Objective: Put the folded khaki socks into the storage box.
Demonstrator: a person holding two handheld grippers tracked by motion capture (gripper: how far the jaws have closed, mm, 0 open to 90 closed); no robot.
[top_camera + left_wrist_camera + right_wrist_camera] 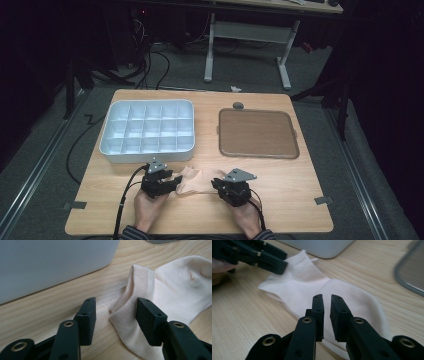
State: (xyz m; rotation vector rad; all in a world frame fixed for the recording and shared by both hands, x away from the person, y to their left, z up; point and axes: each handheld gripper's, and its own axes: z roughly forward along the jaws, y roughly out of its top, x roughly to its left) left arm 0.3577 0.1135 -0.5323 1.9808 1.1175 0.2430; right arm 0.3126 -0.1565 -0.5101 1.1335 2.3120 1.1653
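A cream ankle sock (192,181) lies flat near the table's front edge, between my two grippers. My left gripper (175,181) is at the sock's left end. In the left gripper view, my left gripper (116,308) stands open, and the ribbed cuff of the sock (175,290) is bunched up between its jaws. The right pad is against the cuff and the left pad is apart from it. My right gripper (216,184) is at the sock's right end. In the right gripper view, my right gripper (327,298) hovers over the sock (312,287). Only a narrow slit shows between its jaws, and nothing is in it.
A white box with many compartments (107,150) stands at the back left, just behind the left gripper. A brown tray with a grey rim (257,132) lies at the back right. Bare wood lies in front of the tray, and cables trail off the table's front edge.
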